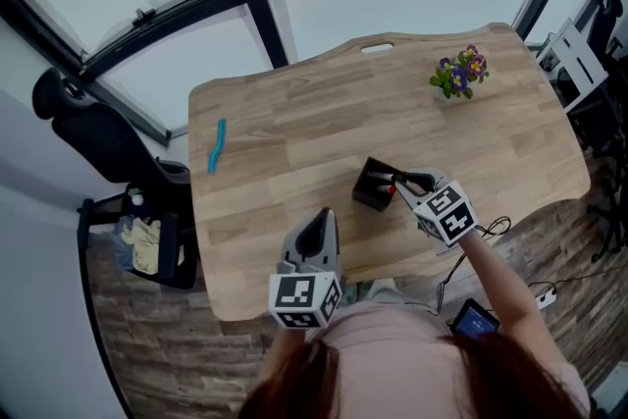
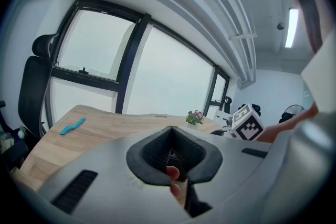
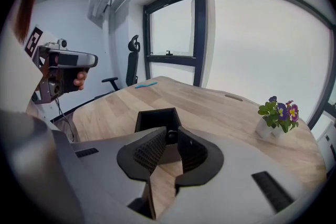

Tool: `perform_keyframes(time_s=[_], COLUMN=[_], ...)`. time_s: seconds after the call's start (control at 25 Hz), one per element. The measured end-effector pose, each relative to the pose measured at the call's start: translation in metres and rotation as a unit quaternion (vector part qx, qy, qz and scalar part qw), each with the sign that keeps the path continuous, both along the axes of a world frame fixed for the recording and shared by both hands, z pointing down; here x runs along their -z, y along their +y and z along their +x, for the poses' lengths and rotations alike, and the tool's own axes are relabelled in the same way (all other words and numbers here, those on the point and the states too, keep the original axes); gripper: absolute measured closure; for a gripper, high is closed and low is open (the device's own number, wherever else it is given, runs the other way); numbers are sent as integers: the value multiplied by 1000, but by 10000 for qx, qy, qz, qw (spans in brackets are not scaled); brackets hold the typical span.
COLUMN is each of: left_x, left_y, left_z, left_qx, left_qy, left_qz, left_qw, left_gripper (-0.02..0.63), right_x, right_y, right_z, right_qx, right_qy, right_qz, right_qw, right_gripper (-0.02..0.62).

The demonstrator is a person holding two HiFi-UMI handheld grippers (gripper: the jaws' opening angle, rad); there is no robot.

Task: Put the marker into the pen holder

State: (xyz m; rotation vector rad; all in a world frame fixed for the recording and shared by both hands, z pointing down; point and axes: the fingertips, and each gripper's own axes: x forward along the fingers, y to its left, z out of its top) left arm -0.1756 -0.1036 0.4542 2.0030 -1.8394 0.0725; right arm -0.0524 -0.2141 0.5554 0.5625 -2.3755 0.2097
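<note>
Marker (image 3: 169,137): sitting pinched in right tongs (image 3: 168,132), just beside pen holder (image 3: 155,117)
Left tongs (image 2: 171,129): resting closed, holding nothing
Job: getting close; dropping marker inside not yet done

Right gripper (image 1: 400,183) reaches forward, jaws pinched in a narrow grip; left gripper (image 1: 322,219) held back, jaws together

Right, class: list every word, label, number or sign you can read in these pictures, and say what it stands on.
No words or numbers can be read anywhere.
Left cube and right cube: black-and-white square patterns only, no letters or digits.
Blue screen: too small to read.
</note>
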Motion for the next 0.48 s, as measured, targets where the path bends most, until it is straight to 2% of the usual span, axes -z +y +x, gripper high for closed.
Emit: perform_keyframes(time_s=[0.48], left_x=[0], left_y=[0], left_z=[-5], left_qx=[19], left_qy=[-5], left_qz=[-13], left_qw=[10000], left_gripper=[604], right_x=[-14], right_y=[-4], right_z=[-9], right_qx=[-54], right_qy=[142], right_qz=[-156], right_qw=[9998], right_gripper=[532])
